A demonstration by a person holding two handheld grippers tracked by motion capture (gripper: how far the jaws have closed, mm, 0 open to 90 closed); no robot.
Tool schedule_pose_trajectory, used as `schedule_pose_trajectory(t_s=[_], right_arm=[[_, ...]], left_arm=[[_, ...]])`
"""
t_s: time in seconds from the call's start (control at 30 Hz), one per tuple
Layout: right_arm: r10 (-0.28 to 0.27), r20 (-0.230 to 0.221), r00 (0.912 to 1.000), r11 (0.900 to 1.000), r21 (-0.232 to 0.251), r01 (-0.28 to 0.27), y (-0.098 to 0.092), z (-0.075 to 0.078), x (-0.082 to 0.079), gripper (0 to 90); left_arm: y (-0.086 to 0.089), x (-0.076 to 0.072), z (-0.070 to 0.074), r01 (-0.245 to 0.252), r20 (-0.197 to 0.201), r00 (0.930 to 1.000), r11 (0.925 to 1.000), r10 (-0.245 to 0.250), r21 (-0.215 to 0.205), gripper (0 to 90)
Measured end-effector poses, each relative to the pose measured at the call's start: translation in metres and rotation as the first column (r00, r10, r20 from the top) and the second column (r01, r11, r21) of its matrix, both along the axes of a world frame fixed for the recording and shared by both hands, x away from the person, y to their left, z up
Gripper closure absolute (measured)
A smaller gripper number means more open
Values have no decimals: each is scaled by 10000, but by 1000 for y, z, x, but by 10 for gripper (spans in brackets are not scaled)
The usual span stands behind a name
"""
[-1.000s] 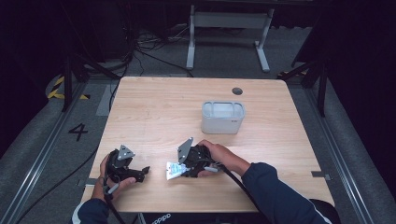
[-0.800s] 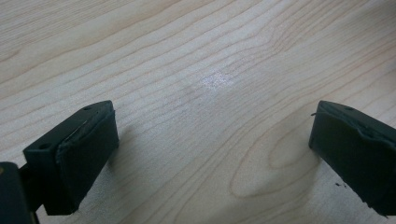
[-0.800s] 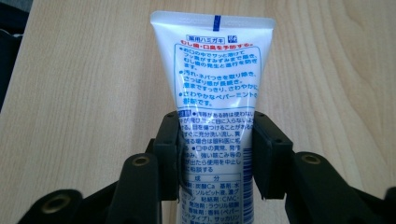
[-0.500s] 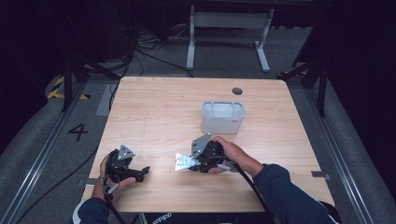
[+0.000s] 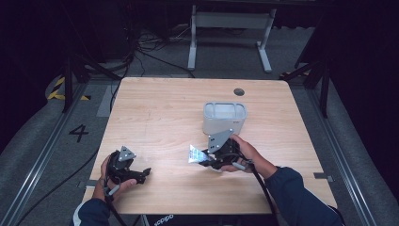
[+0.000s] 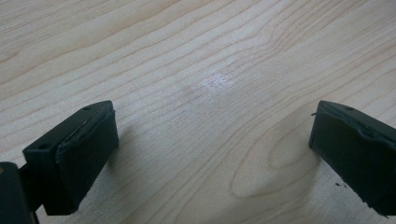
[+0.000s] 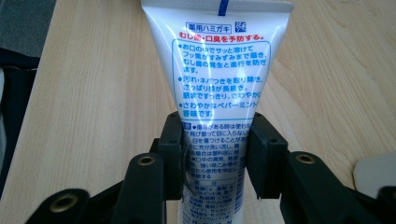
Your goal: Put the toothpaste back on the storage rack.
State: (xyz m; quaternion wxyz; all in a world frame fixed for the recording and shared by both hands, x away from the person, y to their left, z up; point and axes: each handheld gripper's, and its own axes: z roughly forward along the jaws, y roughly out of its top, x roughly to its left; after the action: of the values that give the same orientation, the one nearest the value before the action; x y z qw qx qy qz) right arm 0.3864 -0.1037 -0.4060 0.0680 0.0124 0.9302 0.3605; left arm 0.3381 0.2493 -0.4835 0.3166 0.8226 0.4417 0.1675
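A white toothpaste tube (image 7: 219,79) printed with blue and red Japanese text is pinched across its lower body by the fingers (image 7: 264,156) of the right gripper (image 5: 214,157). Its flat crimped end points away from the gripper, toward the person's left. In the high view the tube (image 5: 194,154) sits low over the wooden surface (image 5: 160,113), right of centre and toward the near edge. Just beyond the right hand (image 5: 244,153) stands a pale grey open-topped bin (image 5: 225,117), close to the gripper's grey plate. The left gripper (image 5: 141,174) rests near the front left corner with its fingers (image 6: 74,154) spread wide, with bare wood grain between them. The far half and the left middle of the surface lie open. A small dark round hole (image 5: 239,92) sits near the far edge.
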Motion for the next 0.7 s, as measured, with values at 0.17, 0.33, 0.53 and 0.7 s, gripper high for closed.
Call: schedule_pose_trajectory(t_s=[0.17,0.33,0.53,0.7], right_arm=[[-129,32,9999,9997,207,128,-12,4,0,637],[-237,149,9996,9991,344,231,-19,7,0,639],[-310,178,9994,9979,577,299,-26,12,-2,640],[-400,247,9989,9962,783,380,-30,17,-4,642]], left_arm=[[0,0,0,8,-2,10000,10000,-8,11,18],[0,0,0,-2,4,10000,10000,2,-1,18],[0,0,0,1,18,10000,10000,-1,9,18],[0,0,0,9,-2,10000,10000,-9,13,18]])
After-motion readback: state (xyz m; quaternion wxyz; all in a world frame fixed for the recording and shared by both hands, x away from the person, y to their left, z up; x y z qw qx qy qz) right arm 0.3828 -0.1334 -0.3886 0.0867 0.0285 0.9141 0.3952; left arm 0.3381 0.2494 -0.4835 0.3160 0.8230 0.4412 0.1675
